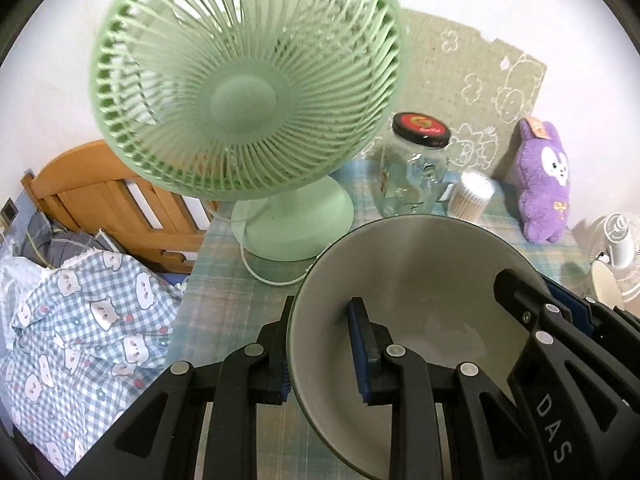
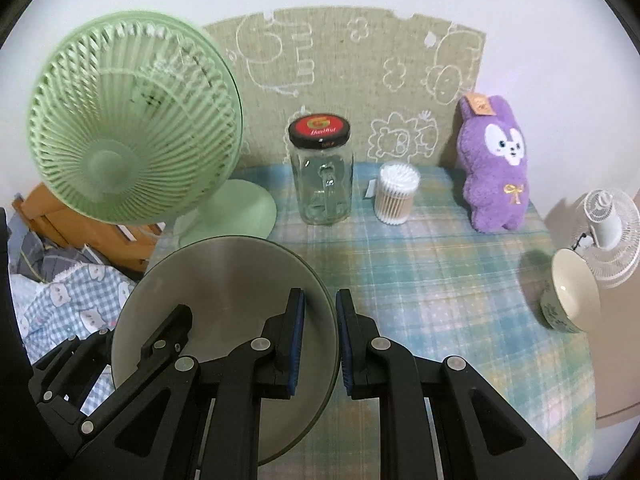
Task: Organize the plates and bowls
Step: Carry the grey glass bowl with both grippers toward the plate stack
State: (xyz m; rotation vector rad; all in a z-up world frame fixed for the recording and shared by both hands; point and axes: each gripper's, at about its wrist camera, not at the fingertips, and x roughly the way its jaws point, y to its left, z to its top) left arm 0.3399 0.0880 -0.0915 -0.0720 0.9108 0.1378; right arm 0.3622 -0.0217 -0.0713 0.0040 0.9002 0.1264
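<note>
Matt grey bowl (image 1: 420, 280) (smooth), clear glass jar (image 2: 322, 184)

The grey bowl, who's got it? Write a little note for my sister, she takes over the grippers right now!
Left gripper: jaws pinch the left rim of the grey bowl, one finger inside, one outside.
Right gripper: jaws straddle the same bowl's right rim, closed or nearly so, so both hold it.
The bowl is near the front of the checked tablecloth, by the green fan; I can't tell if it is lifted.
A small cream bowl sits alone at the right edge.
Done: nothing stacked yet.
Left: probably bring the two bowls together. No plates in view.
</note>
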